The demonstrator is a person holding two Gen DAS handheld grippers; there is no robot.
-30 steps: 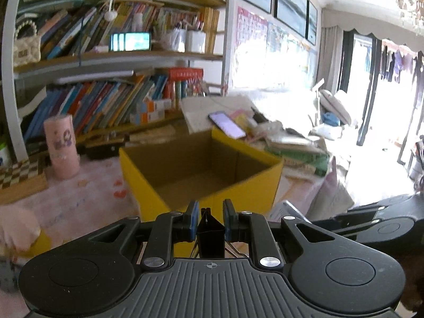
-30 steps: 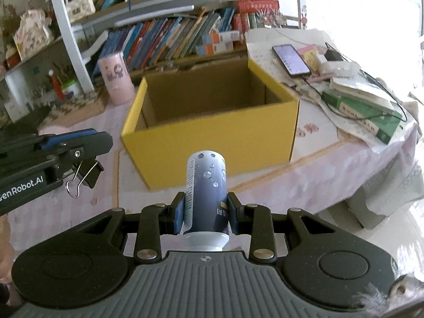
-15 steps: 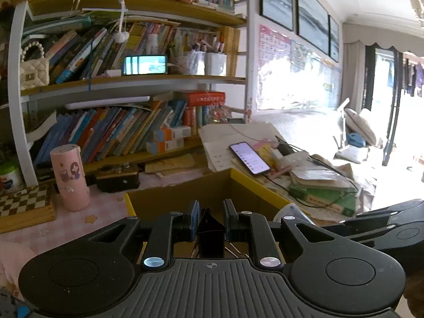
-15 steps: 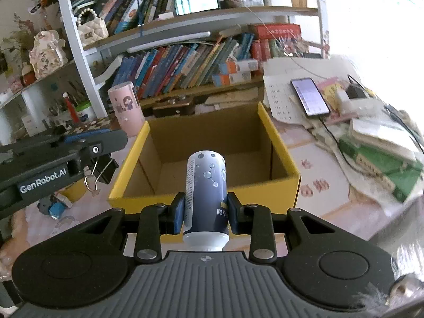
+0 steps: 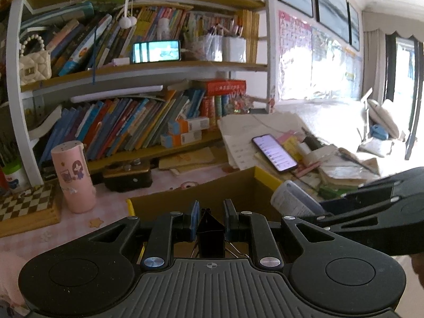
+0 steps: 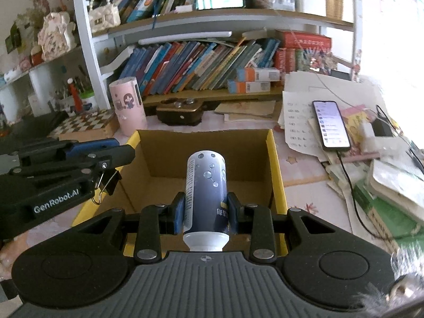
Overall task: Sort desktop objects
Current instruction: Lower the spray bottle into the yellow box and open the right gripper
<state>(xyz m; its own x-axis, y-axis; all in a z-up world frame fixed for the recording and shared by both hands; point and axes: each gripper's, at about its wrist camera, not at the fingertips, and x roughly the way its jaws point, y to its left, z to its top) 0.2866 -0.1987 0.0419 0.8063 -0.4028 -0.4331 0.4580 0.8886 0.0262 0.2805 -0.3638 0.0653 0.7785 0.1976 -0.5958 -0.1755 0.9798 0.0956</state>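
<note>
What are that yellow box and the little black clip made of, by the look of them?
Yellow box: apparently cardboard, with a matte brown inside and yellow outer skin at the rim. Black clip: probably painted sheet metal, with shiny wire handles.

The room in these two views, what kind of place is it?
Probably a home study: a cluttered desk before bookshelves packed with children's books, with a phone on loose papers and an alphabet poster on the wall.

Both my wrist cameras look forward along my jaws, close over the yellow box (image 6: 275, 164), sharing it and the bookshelf (image 5: 137, 69) behind.
</note>
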